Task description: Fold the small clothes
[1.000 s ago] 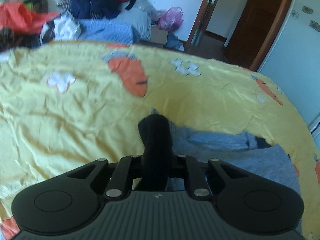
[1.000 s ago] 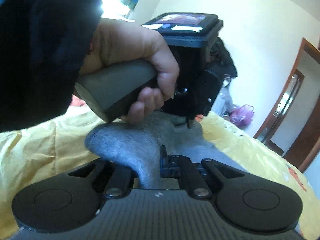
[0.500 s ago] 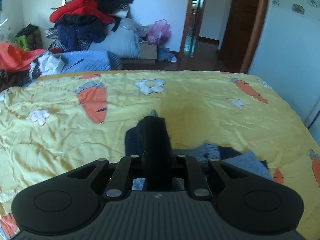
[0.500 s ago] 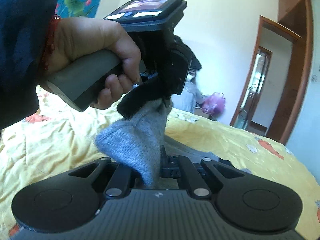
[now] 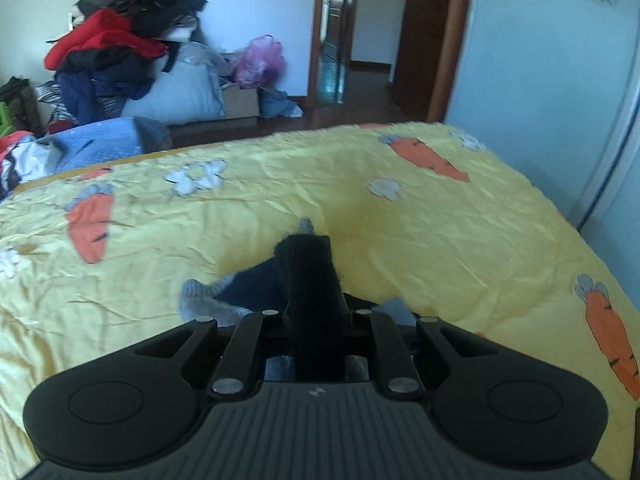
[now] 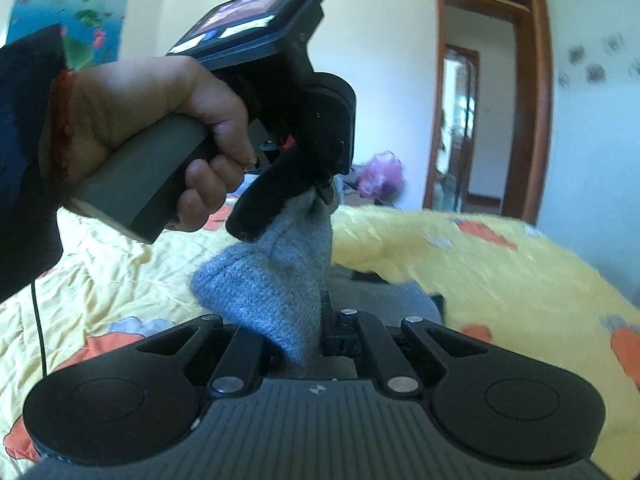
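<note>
item: grey knitted garment, one piece, small, with a black band at one end; the same piece is seen in the left wrist view as a black fold rising between the jaws, with grey and dark cloth trailing beneath. whether it is a sock or another small knit cannot be told.

location: held up above the yellow bedspread, stretched between the two tools; a further grey portion lies on or just over the bedspread beyond the right tool.

tongs: two counted. left gripper is closed tight on the black end. right gripper is closed tight on the grey knit, which bulges out to its left. one hand is seen on the left tool's handle.

handling, as judged: light, soft and limp; no stiffness is to be expected, so any unsupported part will sag. the knit is fuzzy and is unlikely to slip in the pads. nothing fragile. it is best taken at the ends or corners, a single thickness pinched, so that the fold line falls between the holds.

surroundings: one heap of clothes against the far wall; one pink bag; one doorway.
</note>
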`<control>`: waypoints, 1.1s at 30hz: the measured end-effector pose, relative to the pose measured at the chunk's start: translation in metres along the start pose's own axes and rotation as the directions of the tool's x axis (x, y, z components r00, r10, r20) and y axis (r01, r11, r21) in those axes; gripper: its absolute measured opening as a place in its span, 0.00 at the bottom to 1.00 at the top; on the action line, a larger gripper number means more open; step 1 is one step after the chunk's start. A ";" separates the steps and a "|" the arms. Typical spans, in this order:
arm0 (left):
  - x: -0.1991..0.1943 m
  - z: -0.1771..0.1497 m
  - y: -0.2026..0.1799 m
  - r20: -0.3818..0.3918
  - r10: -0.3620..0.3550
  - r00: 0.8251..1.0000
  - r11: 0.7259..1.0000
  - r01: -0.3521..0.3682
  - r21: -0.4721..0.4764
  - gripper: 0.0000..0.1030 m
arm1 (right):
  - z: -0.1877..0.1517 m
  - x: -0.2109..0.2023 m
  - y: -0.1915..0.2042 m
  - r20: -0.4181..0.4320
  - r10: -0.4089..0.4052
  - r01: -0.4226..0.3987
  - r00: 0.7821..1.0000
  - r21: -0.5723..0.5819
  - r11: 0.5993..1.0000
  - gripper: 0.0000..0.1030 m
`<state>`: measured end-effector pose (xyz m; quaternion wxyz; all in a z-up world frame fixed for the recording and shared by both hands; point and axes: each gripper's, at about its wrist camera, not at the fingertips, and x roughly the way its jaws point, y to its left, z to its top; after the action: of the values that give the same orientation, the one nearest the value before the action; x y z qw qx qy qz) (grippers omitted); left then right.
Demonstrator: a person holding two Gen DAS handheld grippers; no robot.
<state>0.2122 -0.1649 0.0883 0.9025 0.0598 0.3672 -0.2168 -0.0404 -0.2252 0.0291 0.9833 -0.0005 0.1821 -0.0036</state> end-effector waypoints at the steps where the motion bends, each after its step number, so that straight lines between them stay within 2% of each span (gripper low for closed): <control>1: 0.004 -0.001 -0.007 -0.006 -0.002 1.000 1.000 0.002 0.008 0.13 | -0.003 0.000 -0.006 -0.009 -0.002 0.002 1.000 0.022 1.000 0.10; 9: 0.045 -0.017 -0.051 -0.057 0.005 0.998 0.998 -0.001 0.070 0.13 | -0.025 0.010 -0.049 -0.089 0.009 0.009 0.996 0.203 0.979 0.10; 12: 0.060 -0.023 -0.061 -0.095 -0.016 0.995 0.996 0.024 0.087 0.14 | -0.033 0.019 -0.065 -0.148 0.059 -0.013 0.987 0.295 0.956 0.11; 16: 0.074 -0.029 -0.067 -0.118 0.002 0.993 0.996 0.008 0.084 0.18 | -0.045 0.030 -0.080 -0.213 0.125 -0.032 0.969 0.393 0.919 0.16; 19: 0.075 -0.026 -0.065 -0.110 -0.004 0.994 0.999 0.010 0.053 0.35 | -0.050 0.031 -0.085 -0.227 0.136 -0.031 0.964 0.413 0.910 0.24; 21: 0.066 -0.023 -0.061 -0.051 -0.012 0.999 0.999 0.013 0.032 0.67 | -0.050 0.029 -0.086 -0.227 0.143 -0.037 0.963 0.416 0.909 0.26; 23: 0.050 -0.018 -0.055 0.048 -0.016 0.999 1.000 0.016 0.002 0.83 | -0.050 0.028 -0.088 -0.226 0.149 -0.039 0.963 0.429 0.903 0.36; 24: 0.041 -0.015 -0.051 0.090 -0.017 0.996 1.000 0.017 -0.008 0.84 | -0.050 0.028 -0.091 -0.222 0.164 -0.048 0.961 0.450 0.892 0.38; 26: 0.027 -0.011 -0.043 0.123 -0.003 0.992 1.000 0.006 -0.019 0.84 | -0.051 0.028 -0.097 -0.212 0.199 -0.067 0.957 0.504 0.861 0.46; 30: 0.006 -0.016 -0.025 0.106 0.086 0.991 0.996 -0.083 -0.031 0.84 | -0.055 0.029 -0.114 -0.191 0.251 -0.085 0.949 0.613 0.786 0.48; 33: -0.010 -0.038 -0.012 0.112 0.116 0.987 0.993 -0.117 -0.001 0.84 | -0.060 0.029 -0.126 -0.174 0.285 -0.094 0.943 0.682 0.725 0.48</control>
<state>0.1764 -0.1618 0.0684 0.9327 0.0716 0.3112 -0.1679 -0.0358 -0.3510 -0.0366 0.8797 0.3687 0.2983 0.0332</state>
